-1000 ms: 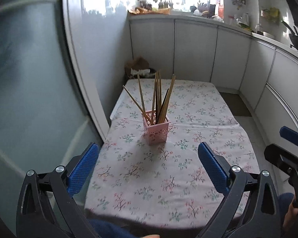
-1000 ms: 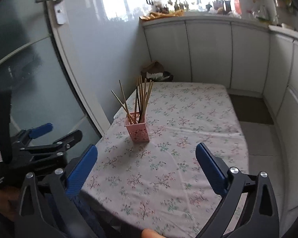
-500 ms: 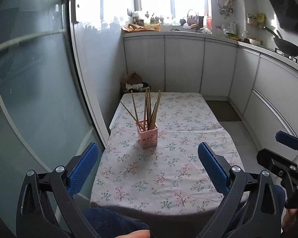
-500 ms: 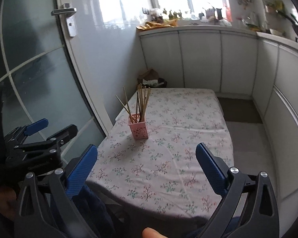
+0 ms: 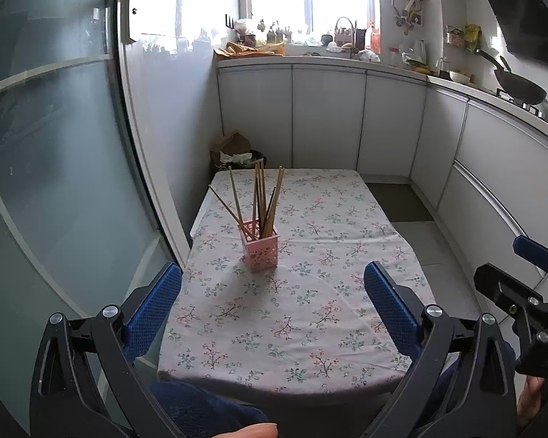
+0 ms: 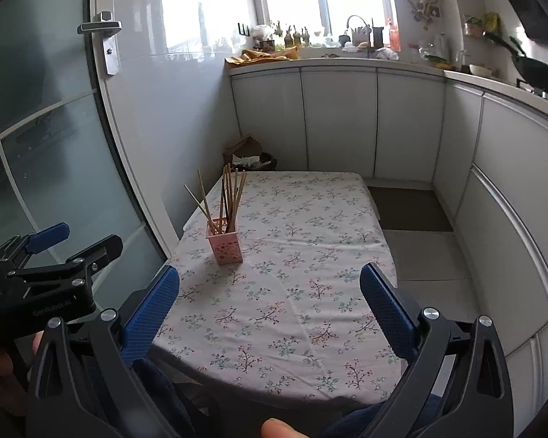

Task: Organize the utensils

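At the far left there is a frosted glass door (image 6: 47,168) with a metal handle (image 6: 100,27), and it runs close along the left edge of the table (image 5: 347,332). The left gripper (image 5: 273,301) is held above the near end of the table; its jaws stand wide apart and nothing is between the blue pads (image 5: 153,306). In the right wrist view the same gripper (image 6: 73,244) shows at the left side, beside the door.

The table has a white cloth with small flowers. On its left part, near the door side, stands a pink holder (image 5: 260,246) with small holes in the walls. The chopsticks (image 5: 261,197) stand inside it, some upright, some leaning to the left over the rim. Nothing else lies on the cloth, and no thing is between the grippers and the holder.

Behind the far end of the table, in the corner, there is a bin (image 5: 237,153) with a paper bag. Above it the cabinets (image 5: 328,116) carry a counter (image 5: 310,59) full of small things under a bright window.

The right gripper (image 6: 270,301) is also held above the near end, with jaws wide apart and empty. On the right side the cabinets continue along the wall, and a dark wok (image 5: 520,89) is on the stove. A dark mat (image 6: 407,206) lies on the floor right of the table. At the bottom a dark blue sleeve (image 5: 201,412) and a fingertip (image 6: 286,429) are visible.
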`<act>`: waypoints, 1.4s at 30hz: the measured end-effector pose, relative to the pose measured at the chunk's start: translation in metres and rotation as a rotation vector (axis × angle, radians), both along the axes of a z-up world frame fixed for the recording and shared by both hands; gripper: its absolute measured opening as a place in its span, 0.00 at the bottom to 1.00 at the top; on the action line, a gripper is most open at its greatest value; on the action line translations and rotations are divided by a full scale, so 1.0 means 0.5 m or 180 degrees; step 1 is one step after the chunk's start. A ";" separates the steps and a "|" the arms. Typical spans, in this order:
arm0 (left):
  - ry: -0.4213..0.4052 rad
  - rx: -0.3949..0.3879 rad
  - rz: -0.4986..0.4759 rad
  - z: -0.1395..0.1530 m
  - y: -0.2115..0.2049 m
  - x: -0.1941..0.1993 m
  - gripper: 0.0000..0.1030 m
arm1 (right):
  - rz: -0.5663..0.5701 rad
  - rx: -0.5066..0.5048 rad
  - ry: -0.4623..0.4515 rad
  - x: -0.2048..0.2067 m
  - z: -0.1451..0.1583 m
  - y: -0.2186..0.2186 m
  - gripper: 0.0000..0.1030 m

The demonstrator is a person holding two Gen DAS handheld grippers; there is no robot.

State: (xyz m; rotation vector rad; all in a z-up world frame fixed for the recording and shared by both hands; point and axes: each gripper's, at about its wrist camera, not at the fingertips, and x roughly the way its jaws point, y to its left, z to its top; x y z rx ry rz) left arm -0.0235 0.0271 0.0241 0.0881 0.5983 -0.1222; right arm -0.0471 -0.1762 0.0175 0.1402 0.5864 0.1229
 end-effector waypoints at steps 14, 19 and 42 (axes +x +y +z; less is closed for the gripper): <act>0.0027 0.0029 -0.0041 -0.006 0.002 0.004 0.93 | 0.0052 -0.0012 0.0047 0.020 -0.012 0.018 0.94; 0.0032 0.0047 -0.0042 -0.009 0.005 0.006 0.93 | 0.0053 0.0001 0.0059 0.021 -0.017 0.021 0.94; 0.0072 0.0046 -0.0059 -0.006 0.004 0.014 0.93 | 0.0012 0.0006 0.0075 0.032 -0.026 0.013 0.94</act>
